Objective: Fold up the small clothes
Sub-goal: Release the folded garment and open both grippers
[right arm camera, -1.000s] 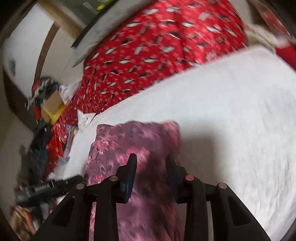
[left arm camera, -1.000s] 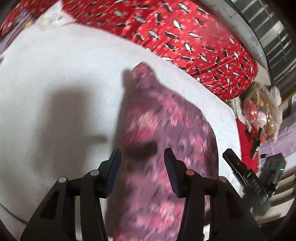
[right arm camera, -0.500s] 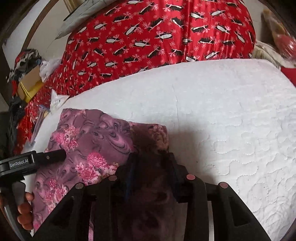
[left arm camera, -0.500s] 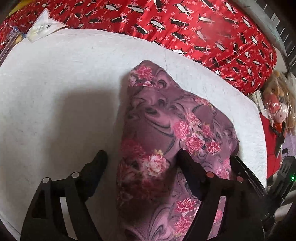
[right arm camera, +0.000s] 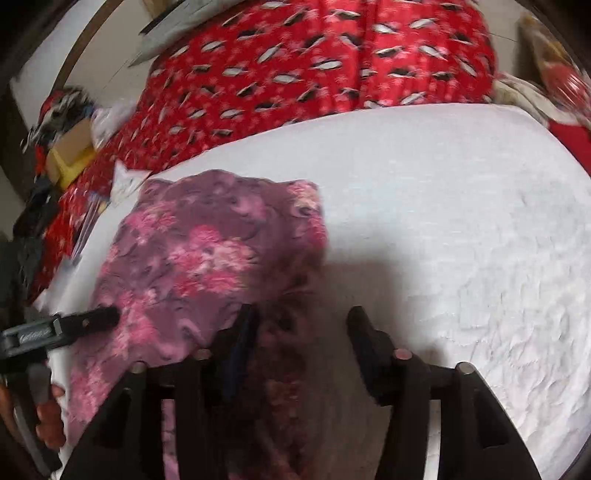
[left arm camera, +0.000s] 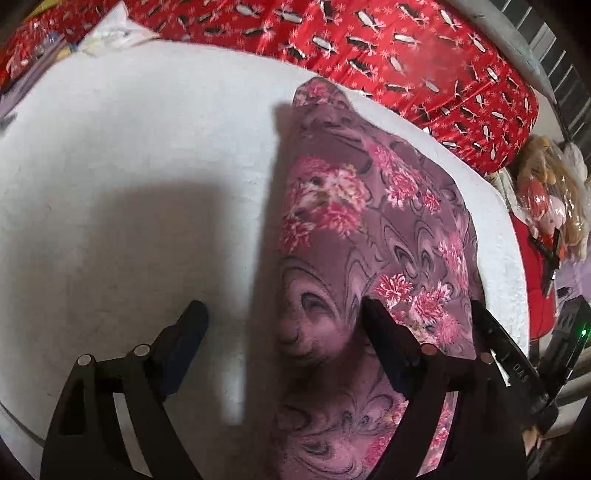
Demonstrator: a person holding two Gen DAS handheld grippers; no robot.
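A purple garment with pink flowers [left arm camera: 354,229] lies folded into a long strip on the white quilted bed cover [left arm camera: 129,166]. My left gripper [left arm camera: 284,317] is open wide over the garment's near left edge, holding nothing. In the right wrist view the garment [right arm camera: 207,258] lies left of centre. My right gripper [right arm camera: 299,321] is open over its near right edge; the cloth lies loose between the jaws. The left gripper's fingertip [right arm camera: 103,317] shows at the garment's left side.
A red blanket with a penguin print [left arm camera: 388,44] runs along the far side of the bed [right arm camera: 332,48]. Plush toys in plastic [left arm camera: 546,199] sit at the right. Papers [left arm camera: 110,33] and clutter [right arm camera: 62,129] lie at the far left.
Both grippers opened: the right one was shut on the garment half a second ago and has let it go. The left opened wider. The garment now lies flat on the cover.
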